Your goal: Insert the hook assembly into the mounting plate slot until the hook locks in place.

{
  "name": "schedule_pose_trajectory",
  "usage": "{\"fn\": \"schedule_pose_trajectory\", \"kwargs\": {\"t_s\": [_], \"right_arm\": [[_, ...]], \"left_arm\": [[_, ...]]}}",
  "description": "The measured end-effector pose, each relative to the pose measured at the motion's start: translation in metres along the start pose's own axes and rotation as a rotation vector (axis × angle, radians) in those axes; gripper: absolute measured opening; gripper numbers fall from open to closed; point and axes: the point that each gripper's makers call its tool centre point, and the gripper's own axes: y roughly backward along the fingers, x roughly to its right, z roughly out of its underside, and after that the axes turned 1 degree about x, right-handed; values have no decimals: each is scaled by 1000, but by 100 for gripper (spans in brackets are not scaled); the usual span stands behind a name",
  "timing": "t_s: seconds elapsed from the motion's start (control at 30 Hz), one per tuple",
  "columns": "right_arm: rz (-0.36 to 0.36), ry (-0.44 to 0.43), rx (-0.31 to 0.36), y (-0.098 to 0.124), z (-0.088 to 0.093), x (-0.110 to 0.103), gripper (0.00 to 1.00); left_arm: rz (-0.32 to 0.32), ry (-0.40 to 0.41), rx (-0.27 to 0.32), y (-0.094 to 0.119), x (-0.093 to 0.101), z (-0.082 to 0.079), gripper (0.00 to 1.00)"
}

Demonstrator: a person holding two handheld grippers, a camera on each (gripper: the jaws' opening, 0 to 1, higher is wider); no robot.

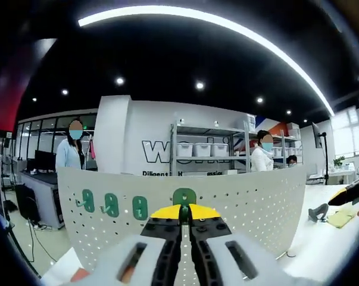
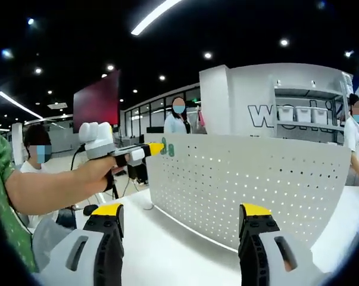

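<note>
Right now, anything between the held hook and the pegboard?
Nothing visible. The left gripper holds the green hook right at the pegboard's top edge, beside three hooks already on it. Whether it touches the board is unclear.

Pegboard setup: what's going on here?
A person is fitting green hooks onto a white pegboard standing on a white table. The left gripper is shut on a green hook, pressing it against the board beside three hooks already mounted. The right gripper is open, holding nothing.

ceiling: dark, light strip (image 1: 227, 24) | wall: white | shelving (image 1: 209, 149) with bins
</note>
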Motion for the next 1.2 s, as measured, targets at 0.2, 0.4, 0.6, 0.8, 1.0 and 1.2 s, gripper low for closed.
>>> {"fn": "schedule_pose_trajectory", "kwargs": {"t_s": [0.2, 0.4, 0.6, 0.8, 1.0, 1.2], "right_arm": [[5, 0, 1, 0, -1, 4, 84], [-1, 11, -4, -4, -2, 4, 88], [2, 14, -9, -6, -4, 9, 88], [9, 6, -14, -5, -3, 14, 89], [11, 1, -27, -7, 0, 16, 88], [6, 0, -29, -10, -1, 14, 88]], "left_arm": [[-20, -10, -1, -9, -3, 4, 3], [-31, -18, 2, -20, -6, 7, 3], [-29, -26, 11, -33, -5, 6, 3], [-41, -34, 6, -45, -8, 12, 3], [-53, -33, 4, -51, -14, 15, 3], [-60, -35, 4, -55, -16, 15, 3]]}}
